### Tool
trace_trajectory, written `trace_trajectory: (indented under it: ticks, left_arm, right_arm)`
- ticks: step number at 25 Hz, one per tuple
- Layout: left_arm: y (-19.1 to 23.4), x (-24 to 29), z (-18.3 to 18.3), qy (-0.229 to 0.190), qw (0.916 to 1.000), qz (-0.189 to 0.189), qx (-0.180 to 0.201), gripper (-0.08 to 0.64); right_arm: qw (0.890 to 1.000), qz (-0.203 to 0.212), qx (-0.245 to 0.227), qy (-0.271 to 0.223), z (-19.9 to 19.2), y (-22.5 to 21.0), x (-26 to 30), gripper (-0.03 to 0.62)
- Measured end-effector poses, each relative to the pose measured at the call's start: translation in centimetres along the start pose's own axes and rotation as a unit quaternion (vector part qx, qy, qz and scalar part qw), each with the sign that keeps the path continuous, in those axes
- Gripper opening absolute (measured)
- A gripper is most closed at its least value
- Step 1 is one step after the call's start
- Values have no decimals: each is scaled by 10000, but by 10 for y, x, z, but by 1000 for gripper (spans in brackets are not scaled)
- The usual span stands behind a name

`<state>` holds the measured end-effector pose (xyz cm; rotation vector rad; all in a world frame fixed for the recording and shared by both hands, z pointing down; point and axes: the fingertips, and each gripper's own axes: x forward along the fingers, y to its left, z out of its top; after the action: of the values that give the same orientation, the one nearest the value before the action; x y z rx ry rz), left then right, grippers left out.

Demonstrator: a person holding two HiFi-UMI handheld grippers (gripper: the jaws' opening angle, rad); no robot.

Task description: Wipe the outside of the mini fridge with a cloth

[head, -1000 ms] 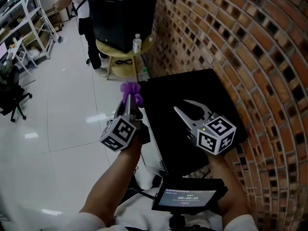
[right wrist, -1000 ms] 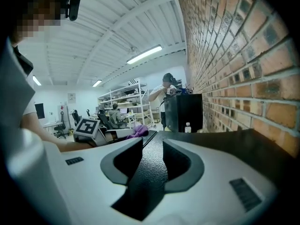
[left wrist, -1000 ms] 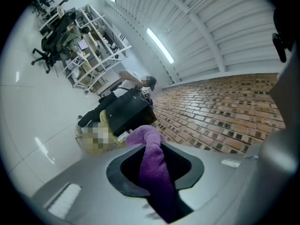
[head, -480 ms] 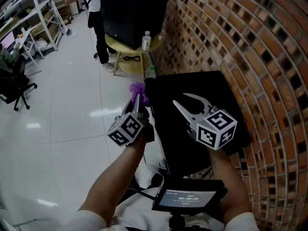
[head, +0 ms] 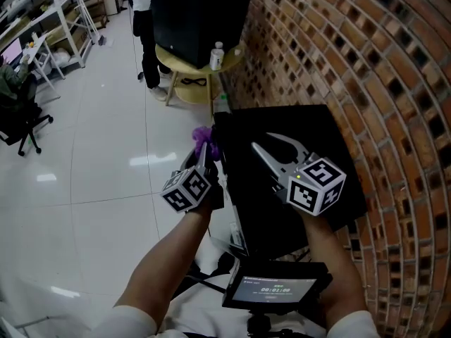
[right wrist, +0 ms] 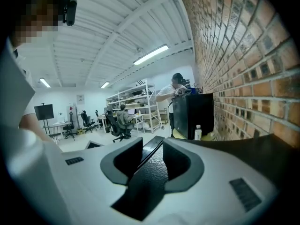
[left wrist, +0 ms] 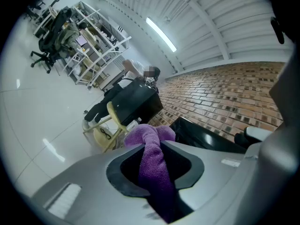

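The black mini fridge stands against the brick wall, and I look down on its top. My left gripper is at the fridge's front left edge, shut on a purple cloth. In the left gripper view the cloth runs up between the jaws and bunches past their tips, with the fridge just to the right. My right gripper hovers over the fridge top with its jaws spread and nothing between them. The right gripper view shows only the textured fridge top in the gap.
The brick wall runs along the right. Farther off, a round yellow table carries a black box and a bottle, with a person beside it. White shelving and an office chair stand at left on the glossy floor.
My left gripper has sunk lower with the purple cloth, beside the fridge's left edge. The right gripper stays over the fridge top, almost where it was.
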<state>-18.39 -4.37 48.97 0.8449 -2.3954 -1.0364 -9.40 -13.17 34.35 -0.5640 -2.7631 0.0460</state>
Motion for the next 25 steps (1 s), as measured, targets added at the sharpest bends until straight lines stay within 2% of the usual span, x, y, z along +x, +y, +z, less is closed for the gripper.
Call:
trace_trajectory:
  ticks: [11,15,20,25]
  left_arm:
    - [45,3,-43,517,9982,294,13,75]
    - [66,1,-65,892,9949,419,195,75]
    - [85,-3,-91,1346,9894,509,198,75]
    - [93,-4,-102,1533,9865,545,194,75]
  right_arm:
    - [10000,1,11,0,-1,1,0,127]
    - [10000,6,36,4,-3,2,-1,127]
    - [10000,-21,33,17,-3,2,-1,127]
    - [10000,-24,36,6,-3,1,0,127]
